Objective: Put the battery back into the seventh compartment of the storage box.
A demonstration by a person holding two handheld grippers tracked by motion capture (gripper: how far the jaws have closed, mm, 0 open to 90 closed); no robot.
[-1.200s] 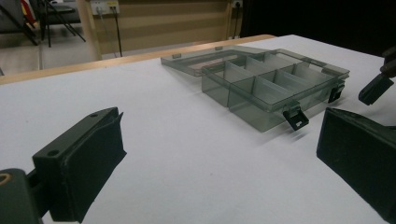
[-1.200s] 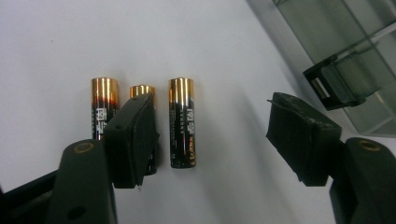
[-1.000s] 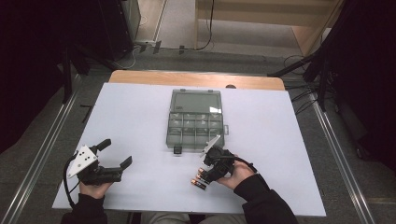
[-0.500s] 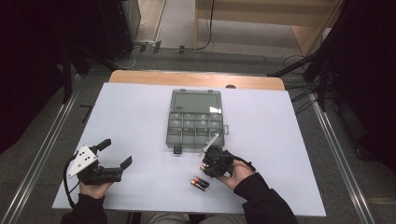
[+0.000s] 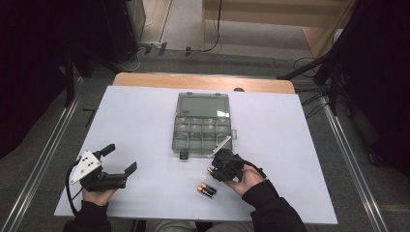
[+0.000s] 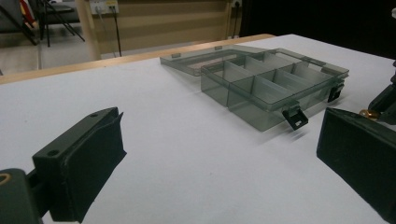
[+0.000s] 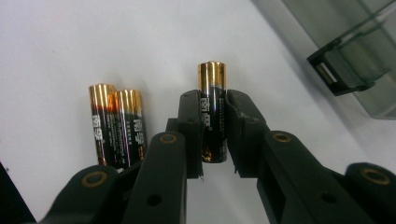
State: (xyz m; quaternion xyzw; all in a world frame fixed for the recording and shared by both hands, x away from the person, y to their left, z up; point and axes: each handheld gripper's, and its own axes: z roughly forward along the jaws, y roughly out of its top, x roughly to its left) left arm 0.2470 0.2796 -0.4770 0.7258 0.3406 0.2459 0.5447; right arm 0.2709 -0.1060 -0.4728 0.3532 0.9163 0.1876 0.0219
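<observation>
The right gripper (image 7: 213,140) is pinching one battery (image 7: 213,112) across its middle, and its jaws have just been closing onto it, so the gold tip is sticking out past the pads while the dark body is sitting between them. The right gripper (image 5: 223,163) is hovering just in front of the open compartment box (image 5: 201,126), near its front latch, and two more batteries (image 5: 206,189) are lying side by side on the desk (image 5: 145,116) close to the person's right hand (image 5: 247,178). The step in hand is likely carrying this battery to one of the compartments, and doing it well is a matter of keeping the grip steady and square, so the round body is not rolling out sideways. Lifting it clear of the front wall before moving over a cell, then lowering it lengthwise into the cell, is probably the safest way. The left gripper (image 5: 113,166) is resting well apart at the near left corner of the desk with its jaws spread and nothing between them.
</observation>
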